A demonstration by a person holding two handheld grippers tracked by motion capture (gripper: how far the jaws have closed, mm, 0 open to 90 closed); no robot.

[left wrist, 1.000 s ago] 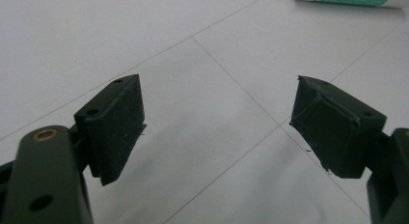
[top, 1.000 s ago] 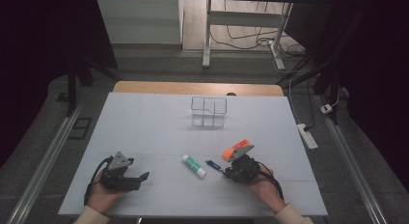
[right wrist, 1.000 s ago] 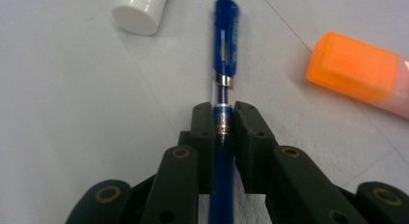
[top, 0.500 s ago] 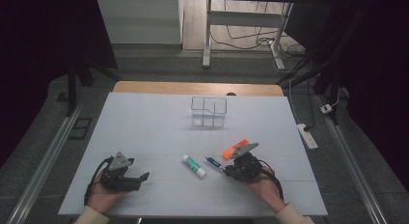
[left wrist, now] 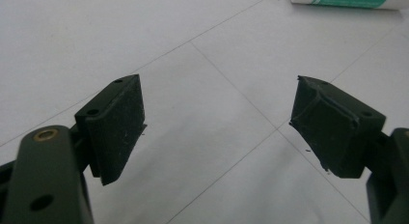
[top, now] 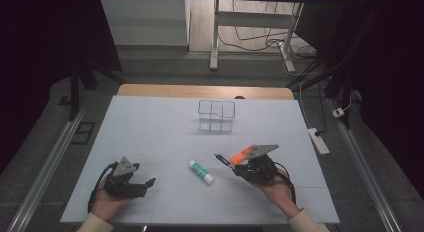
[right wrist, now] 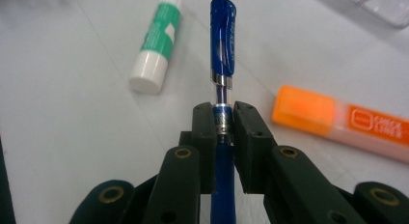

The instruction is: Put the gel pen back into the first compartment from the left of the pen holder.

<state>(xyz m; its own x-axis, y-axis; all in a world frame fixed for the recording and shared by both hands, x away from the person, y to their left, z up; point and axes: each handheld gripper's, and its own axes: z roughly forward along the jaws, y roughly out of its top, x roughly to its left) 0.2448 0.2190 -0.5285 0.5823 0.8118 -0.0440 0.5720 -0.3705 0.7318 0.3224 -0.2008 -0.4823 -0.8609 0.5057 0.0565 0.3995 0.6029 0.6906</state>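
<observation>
Blue pen is sitting clamped between the pads of the right hand-held gripper, its barrel running straight out ahead of the jaws and hanging low over the white tabletop. In the high view this right hand-held gripper is resting near the right front of the tabletop, with the pen's tip poking out toward the middle. An orange highlighter is lying just beside the pen, possibly touching the gripper's body, and a green-and-white glue stick is lying on the other side, apart. The left hand-held gripper is waiting with its jaws spread wide, grasping nothing.
</observation>
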